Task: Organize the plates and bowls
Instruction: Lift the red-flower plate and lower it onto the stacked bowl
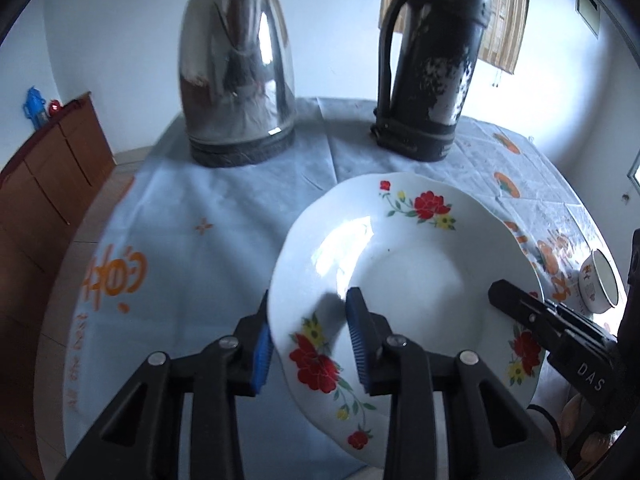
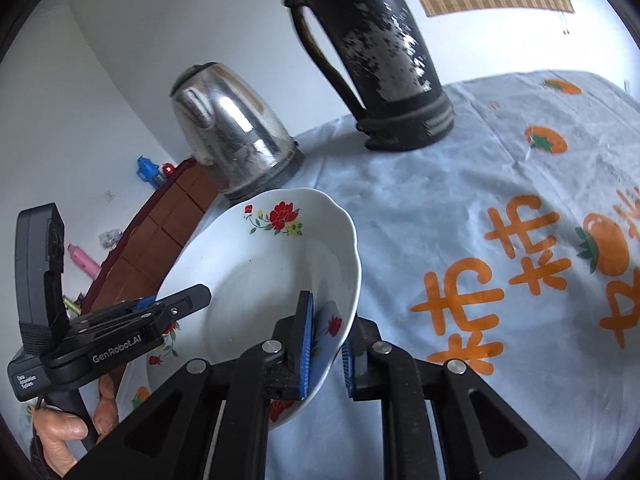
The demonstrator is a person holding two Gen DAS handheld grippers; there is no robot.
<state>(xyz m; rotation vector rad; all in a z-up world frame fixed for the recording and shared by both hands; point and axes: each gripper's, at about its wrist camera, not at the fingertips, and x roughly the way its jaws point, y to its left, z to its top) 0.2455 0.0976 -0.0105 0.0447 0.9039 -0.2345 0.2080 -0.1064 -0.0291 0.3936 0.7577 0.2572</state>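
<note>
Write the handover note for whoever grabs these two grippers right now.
Left gripper: straddles the near-left rim of the plate, one pad inside, one outside.
Right gripper: straddles the plate's opposite rim the same way.
The plate is tilted; whether it is clear of the table is unclear.
A bowl stands on the table to the right.
Kettle and flask stand behind.
Done: plate gripped.
Left: place it, then the bowl.
</note>
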